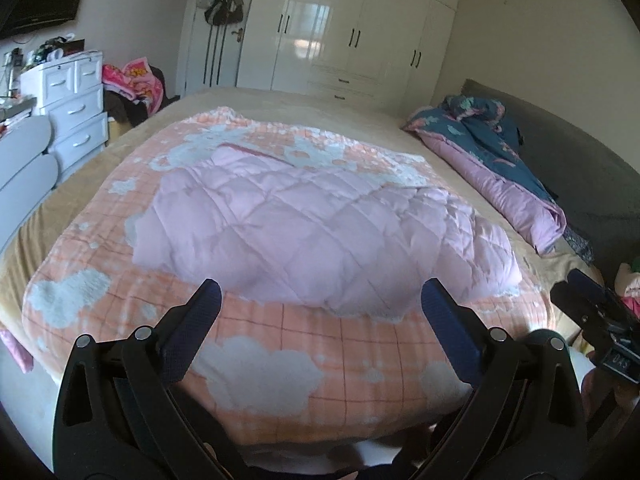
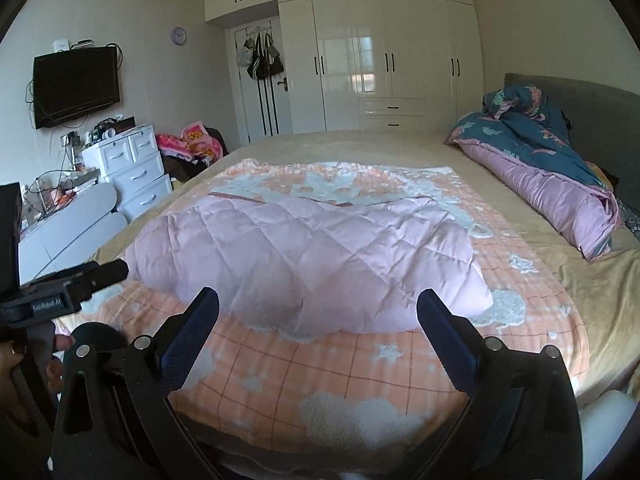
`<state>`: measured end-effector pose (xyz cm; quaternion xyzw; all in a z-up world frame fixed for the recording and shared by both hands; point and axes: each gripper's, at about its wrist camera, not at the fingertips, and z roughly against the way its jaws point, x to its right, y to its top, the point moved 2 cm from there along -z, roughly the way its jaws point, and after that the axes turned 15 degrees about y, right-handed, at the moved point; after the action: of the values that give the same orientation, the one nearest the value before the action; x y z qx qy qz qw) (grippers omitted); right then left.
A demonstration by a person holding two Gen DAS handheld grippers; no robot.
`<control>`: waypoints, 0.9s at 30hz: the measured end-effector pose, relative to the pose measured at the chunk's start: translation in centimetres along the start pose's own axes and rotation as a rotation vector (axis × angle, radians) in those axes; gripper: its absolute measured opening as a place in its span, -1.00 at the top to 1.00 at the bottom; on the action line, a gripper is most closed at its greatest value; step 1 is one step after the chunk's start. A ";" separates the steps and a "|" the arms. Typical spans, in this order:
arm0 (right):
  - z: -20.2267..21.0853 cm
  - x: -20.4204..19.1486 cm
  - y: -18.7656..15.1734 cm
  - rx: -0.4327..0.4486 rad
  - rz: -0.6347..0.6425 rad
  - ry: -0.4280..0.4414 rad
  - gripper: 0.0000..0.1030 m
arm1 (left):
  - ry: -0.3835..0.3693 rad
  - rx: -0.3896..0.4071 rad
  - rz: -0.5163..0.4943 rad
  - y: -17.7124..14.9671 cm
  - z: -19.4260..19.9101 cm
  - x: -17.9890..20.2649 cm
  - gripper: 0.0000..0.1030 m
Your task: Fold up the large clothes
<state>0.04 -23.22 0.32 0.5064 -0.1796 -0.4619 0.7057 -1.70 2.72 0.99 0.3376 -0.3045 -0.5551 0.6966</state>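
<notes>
A pale pink quilted garment (image 1: 320, 232) (image 2: 308, 260) lies in a folded heap on an orange checked blanket with white clouds (image 1: 280, 364) (image 2: 320, 380), spread over the bed. My left gripper (image 1: 320, 296) hovers above the blanket's near edge, short of the pink heap, jaws wide open and empty. The right gripper (image 2: 318, 306) hangs likewise over the near edge, open with nothing between its fingers. In the left wrist view the right gripper (image 1: 592, 312) shows at the right edge. The left gripper (image 2: 80, 280) shows at the left of the right wrist view, held by a hand.
A rolled blue and pink duvet (image 1: 500, 160) (image 2: 552, 164) lies along the grey headboard at right. White drawers (image 1: 76, 116) (image 2: 132, 176) and a heap of clothes (image 2: 192, 144) stand left of the bed. A white wardrobe (image 2: 380, 60) fills the far wall; a TV (image 2: 76, 84) hangs left.
</notes>
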 end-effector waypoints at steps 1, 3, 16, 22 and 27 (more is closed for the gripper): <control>-0.1 0.1 0.0 -0.002 -0.005 0.001 -0.92 | -0.002 -0.004 -0.002 -0.1 -0.1 0.1 -0.82; -0.2 0.2 0.0 -0.004 -0.012 0.004 -0.92 | -0.002 -0.011 -0.005 -0.1 -0.3 0.2 -0.82; -0.4 0.0 -0.4 -0.009 -0.020 0.011 -0.92 | -0.009 -0.011 -0.013 -0.3 -0.4 0.6 -0.82; -0.6 0.0 -0.5 -0.018 -0.031 0.016 -0.92 | -0.009 -0.009 -0.015 -0.3 -0.3 0.7 -0.82; -0.6 0.1 -0.5 -0.018 -0.031 0.017 -0.92 | 0.000 -0.005 -0.015 -0.3 -0.2 0.6 -0.82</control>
<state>0.31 -22.99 -0.35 0.5067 -0.1619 -0.4700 0.7043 -1.58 2.12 0.69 0.3383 -0.3005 -0.5611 0.6931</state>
